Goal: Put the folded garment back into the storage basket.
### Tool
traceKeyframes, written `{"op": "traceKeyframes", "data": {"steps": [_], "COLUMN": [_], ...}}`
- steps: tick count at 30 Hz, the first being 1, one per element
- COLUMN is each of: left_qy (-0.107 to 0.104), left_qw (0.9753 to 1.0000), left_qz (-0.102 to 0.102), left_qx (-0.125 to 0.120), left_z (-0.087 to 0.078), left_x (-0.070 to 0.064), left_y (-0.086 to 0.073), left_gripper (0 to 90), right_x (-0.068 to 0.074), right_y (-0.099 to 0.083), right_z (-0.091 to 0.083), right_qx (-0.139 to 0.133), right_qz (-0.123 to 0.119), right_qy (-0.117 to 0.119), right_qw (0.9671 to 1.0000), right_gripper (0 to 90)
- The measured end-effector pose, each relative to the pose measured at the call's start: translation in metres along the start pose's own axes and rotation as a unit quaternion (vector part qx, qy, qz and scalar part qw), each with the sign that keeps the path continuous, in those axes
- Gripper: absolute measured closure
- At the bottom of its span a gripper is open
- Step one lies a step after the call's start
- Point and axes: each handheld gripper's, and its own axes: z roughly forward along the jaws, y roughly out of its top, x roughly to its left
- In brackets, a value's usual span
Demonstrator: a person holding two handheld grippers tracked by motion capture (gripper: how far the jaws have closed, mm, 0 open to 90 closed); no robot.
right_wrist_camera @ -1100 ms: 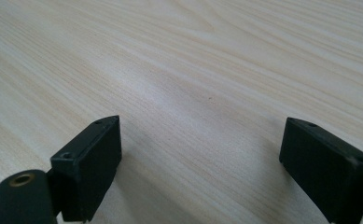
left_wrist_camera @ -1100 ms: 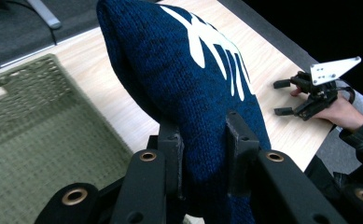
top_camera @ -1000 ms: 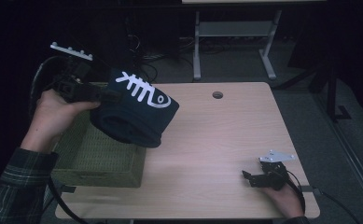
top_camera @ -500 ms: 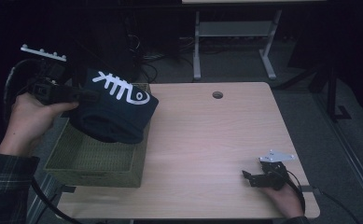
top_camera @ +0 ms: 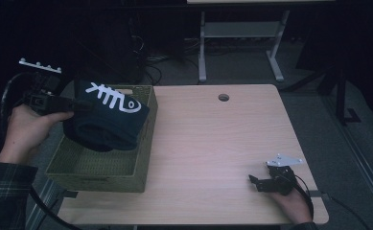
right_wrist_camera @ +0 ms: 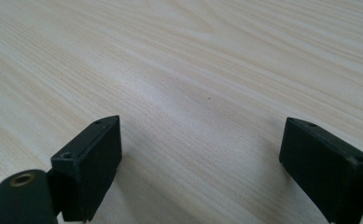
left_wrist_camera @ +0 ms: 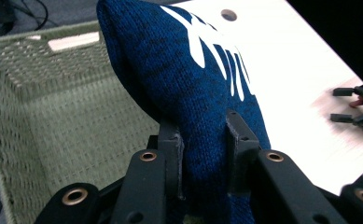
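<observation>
One dark blue knitted garment point(top_camera: 108, 123) with a white fishbone print, one green woven basket point(top_camera: 102, 170), one wooden desk point(top_camera: 213, 143), one cable hole point(top_camera: 223, 97), two claws, left point(top_camera: 84, 104) and right point(top_camera: 254, 182)

No legible text, brand, label or number was found. The only mark was a white fish-skeleton design point(top_camera: 111, 98) printed on the dark blue knitted item point(top_camera: 105, 122) at the left, over the woven basket point(top_camera: 126, 167). A pale tag point(left_wrist_camera: 74, 41) on the basket's far wall appeared blank.
</observation>
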Motion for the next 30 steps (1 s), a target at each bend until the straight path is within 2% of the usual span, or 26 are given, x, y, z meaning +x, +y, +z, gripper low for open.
{"op": "traceKeyframes", "data": {"steps": [8,23,30], "left_qy": [0.020,0.026,0.025], "left_qw": [0.9996,0.9983,0.9976], "left_qz": [-0.015,-0.042,-0.050], "left_qx": [0.013,0.030,0.041], "left_z": [0.013,0.036,0.049], "left_x": [0.011,0.031,0.035], "left_y": [-0.009,-0.026,-0.034], "left_gripper": [72.3,72.3,72.2], "right_x": [0.000,0.000,0.000], "right_y": [0.000,0.000,0.000], "right_z": [0.000,0.000,0.000], "right_qx": [0.000,0.000,0.000], "right_qz": [0.000,0.000,0.000], "right_qy": [0.000,0.000,0.000], "right_qw": [1.0000,1.0000,1.0000], "right_gripper": [12.5,12.5,12.5]}}
